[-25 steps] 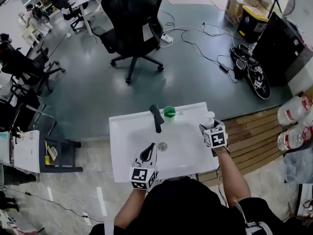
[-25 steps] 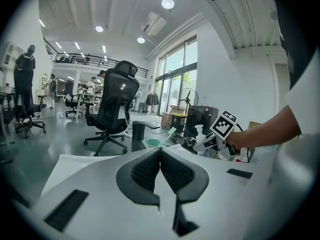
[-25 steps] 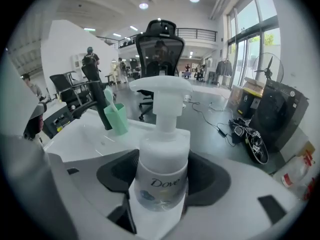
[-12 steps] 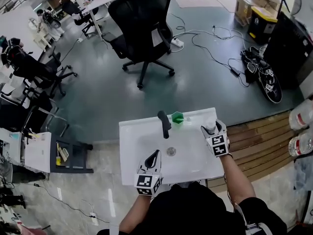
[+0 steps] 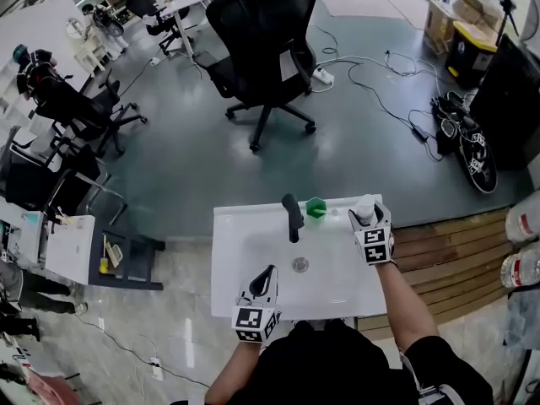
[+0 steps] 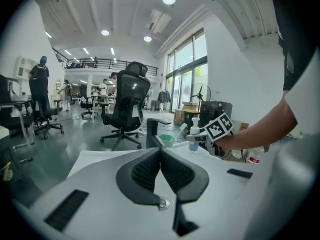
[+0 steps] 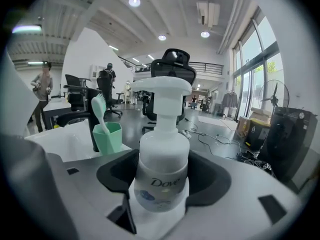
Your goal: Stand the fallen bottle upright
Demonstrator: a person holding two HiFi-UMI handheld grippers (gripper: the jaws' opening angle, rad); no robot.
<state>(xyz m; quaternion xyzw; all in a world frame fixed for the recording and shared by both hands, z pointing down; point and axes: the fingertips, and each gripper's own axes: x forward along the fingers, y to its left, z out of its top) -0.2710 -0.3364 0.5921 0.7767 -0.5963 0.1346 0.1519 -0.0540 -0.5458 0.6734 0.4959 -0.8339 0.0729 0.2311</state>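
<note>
A white pump bottle (image 7: 161, 164) with a clear lower body is upright between the jaws of my right gripper (image 7: 162, 171), which is shut on its middle. In the head view the bottle (image 5: 364, 211) and right gripper (image 5: 366, 219) are at the back right corner of the white sink (image 5: 245, 256). Whether its base rests on the ledge is hidden. My left gripper (image 5: 268, 271) hovers at the sink's front edge; its black pads (image 6: 145, 171) meet with nothing between them. From the left gripper view the bottle (image 6: 195, 133) shows far off.
A black faucet (image 5: 292, 216) rises at the back of the sink, with a green cup (image 5: 315, 207) holding a toothbrush just right of it. The drain (image 5: 300, 265) sits mid-basin. A black office chair (image 5: 268, 40) stands beyond. Wooden boards (image 5: 439, 251) lie to the right.
My right gripper has carried the bottle a little leftward, in over the sink's back right corner. The left gripper has stayed at the front edge. The head view has shifted.
</note>
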